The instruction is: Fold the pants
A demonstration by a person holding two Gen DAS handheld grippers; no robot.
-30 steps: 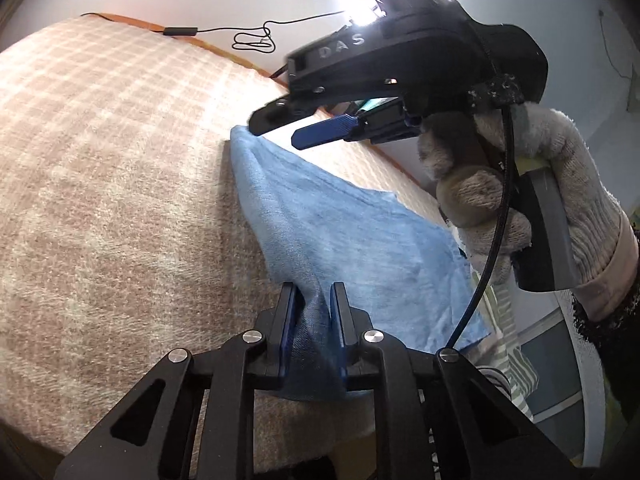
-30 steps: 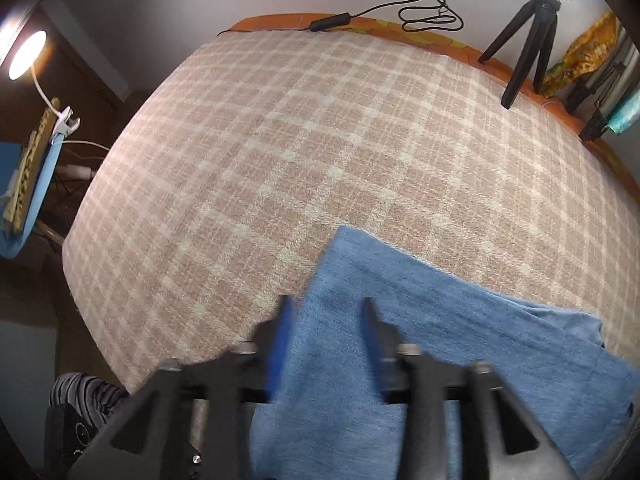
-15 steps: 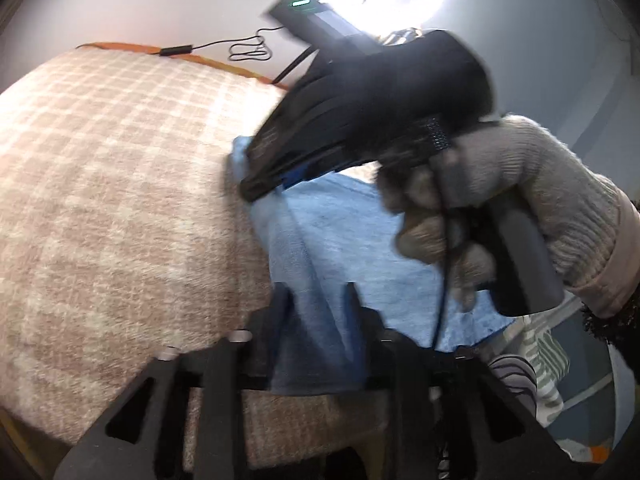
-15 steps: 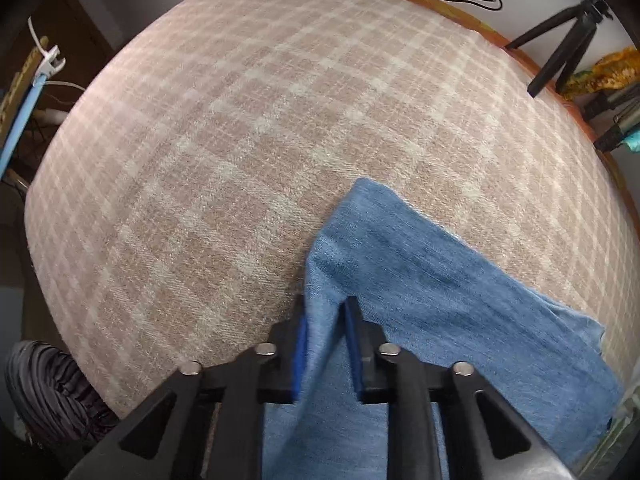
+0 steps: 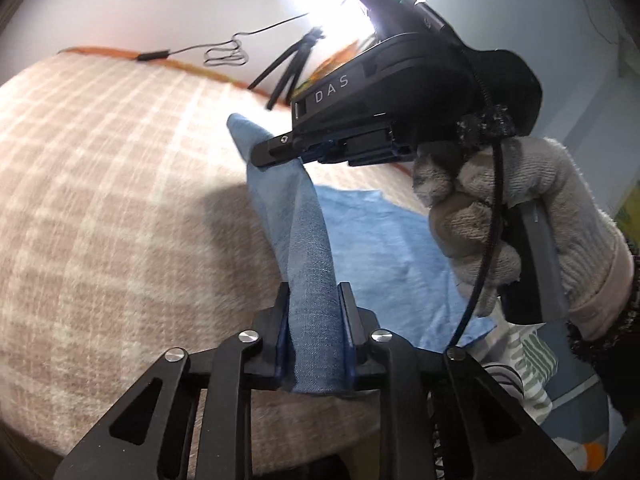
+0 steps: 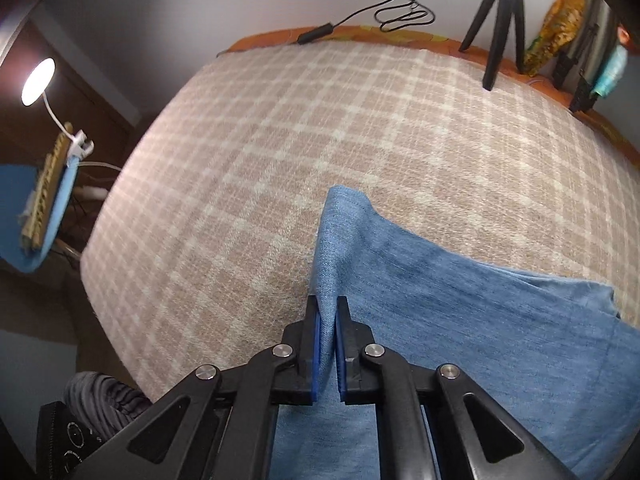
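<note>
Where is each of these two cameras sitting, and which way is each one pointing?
Left wrist: rides the left hand-held gripper, looking along its fingers at the pants on the checked blanket; the gloved right hand shows.
Right wrist: rides the right hand-held gripper, looking over the blanket toward a tripod; no hand shows.
Shared: pants, blanket, tripod.

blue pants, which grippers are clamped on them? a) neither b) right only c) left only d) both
d: the left gripper pinches a raised fold of the blue pants, and the right gripper is shut on the same edge farther along.
</note>
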